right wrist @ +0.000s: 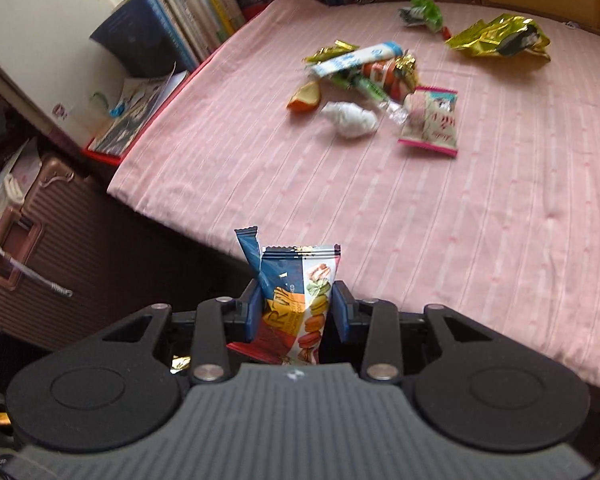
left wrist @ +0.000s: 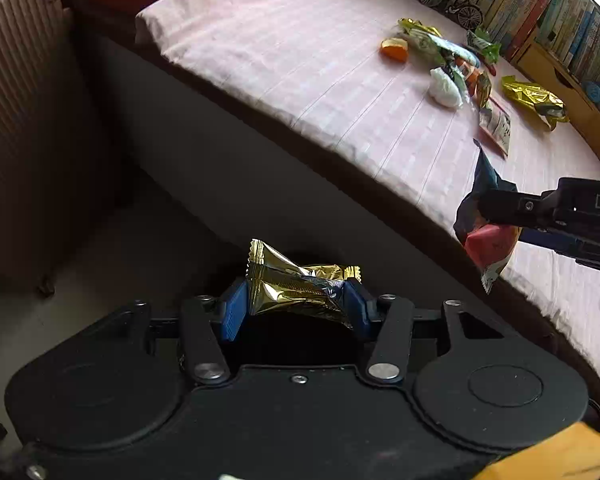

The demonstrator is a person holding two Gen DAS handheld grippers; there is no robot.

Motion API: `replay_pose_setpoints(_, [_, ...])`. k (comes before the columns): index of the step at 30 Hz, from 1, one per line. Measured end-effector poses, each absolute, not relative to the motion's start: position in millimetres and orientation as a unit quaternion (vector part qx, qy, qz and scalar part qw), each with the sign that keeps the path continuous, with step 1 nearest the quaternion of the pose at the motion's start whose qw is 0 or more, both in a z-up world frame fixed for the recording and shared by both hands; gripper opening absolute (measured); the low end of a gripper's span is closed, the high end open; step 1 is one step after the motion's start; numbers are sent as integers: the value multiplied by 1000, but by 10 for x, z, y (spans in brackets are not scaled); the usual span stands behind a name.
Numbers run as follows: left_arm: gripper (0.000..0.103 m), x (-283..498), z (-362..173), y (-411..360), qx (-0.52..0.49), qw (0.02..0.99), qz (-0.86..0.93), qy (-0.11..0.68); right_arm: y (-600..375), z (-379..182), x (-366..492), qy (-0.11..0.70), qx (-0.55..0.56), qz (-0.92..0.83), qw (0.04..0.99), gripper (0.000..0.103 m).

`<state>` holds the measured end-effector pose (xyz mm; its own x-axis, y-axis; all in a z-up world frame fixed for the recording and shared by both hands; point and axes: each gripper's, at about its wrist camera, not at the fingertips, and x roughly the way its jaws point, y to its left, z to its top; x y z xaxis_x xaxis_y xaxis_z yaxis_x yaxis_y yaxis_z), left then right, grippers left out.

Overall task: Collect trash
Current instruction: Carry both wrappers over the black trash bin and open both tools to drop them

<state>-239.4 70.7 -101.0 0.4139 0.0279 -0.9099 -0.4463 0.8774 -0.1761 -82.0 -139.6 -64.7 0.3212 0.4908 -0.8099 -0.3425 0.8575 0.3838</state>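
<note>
Two wrappers are gripped: the left gripper clenches a gold wrapper beyond the bed's edge, the right gripper clamps a macaron wrapper at the edge of the pink sheet, while more trash lies farther back on the bed
</note>
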Motion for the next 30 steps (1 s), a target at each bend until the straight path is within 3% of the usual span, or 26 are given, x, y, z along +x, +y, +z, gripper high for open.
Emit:
replay_pose_setpoints(9, [49,-2686,-1514,745,-217,793,135,553,-1082,-1049,-1190,567,10,272,777,41])
replay_pose_setpoints(30, [50,-2658,-2718,639,-217,754,97,613,-750,-2173,-1056,629,-64,245,735,43])
